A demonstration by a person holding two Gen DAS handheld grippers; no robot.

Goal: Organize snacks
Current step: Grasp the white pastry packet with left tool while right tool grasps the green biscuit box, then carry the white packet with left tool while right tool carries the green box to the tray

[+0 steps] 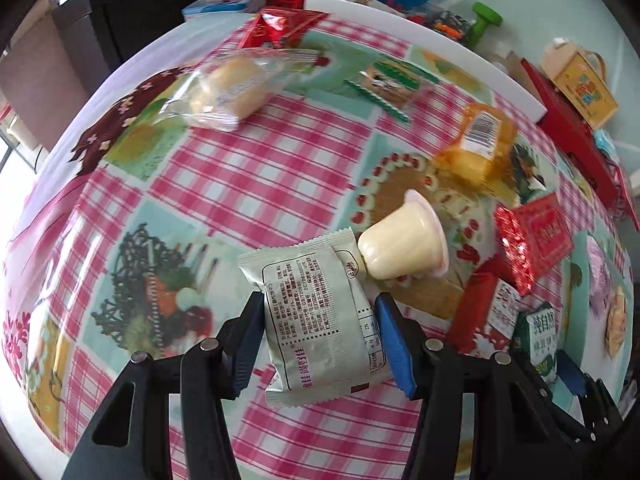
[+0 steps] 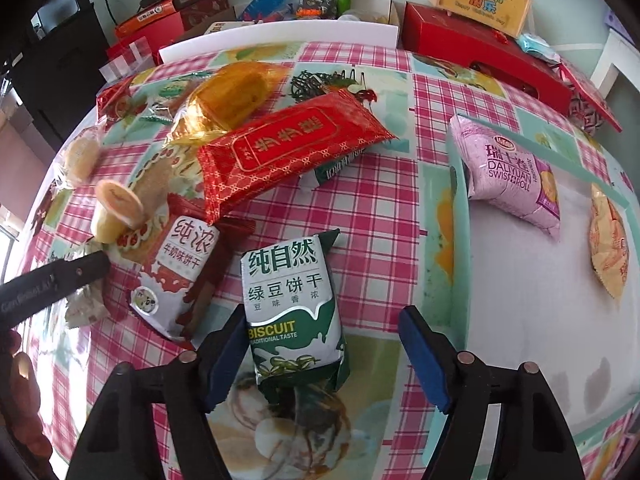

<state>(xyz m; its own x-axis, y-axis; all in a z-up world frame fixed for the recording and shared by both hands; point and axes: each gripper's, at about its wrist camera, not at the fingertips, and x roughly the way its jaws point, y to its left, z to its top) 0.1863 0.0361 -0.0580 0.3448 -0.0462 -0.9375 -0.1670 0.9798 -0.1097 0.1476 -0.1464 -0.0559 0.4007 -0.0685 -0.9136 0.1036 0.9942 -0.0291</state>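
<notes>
Left fingers (image 1: 320, 344) clamping pale packet (image 1: 316, 320), right fingers (image 2: 324, 356) spread (unclamped) around green biscuit pack (image 2: 294, 312)

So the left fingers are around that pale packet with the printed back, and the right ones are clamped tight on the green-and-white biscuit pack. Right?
Not quite. The left gripper does have the pale printed packet between its fingers, but the right gripper is open: in the right wrist view, the green-and-white biscuit pack lies on the checked tablecloth, with a clear gap to the right finger.
</notes>
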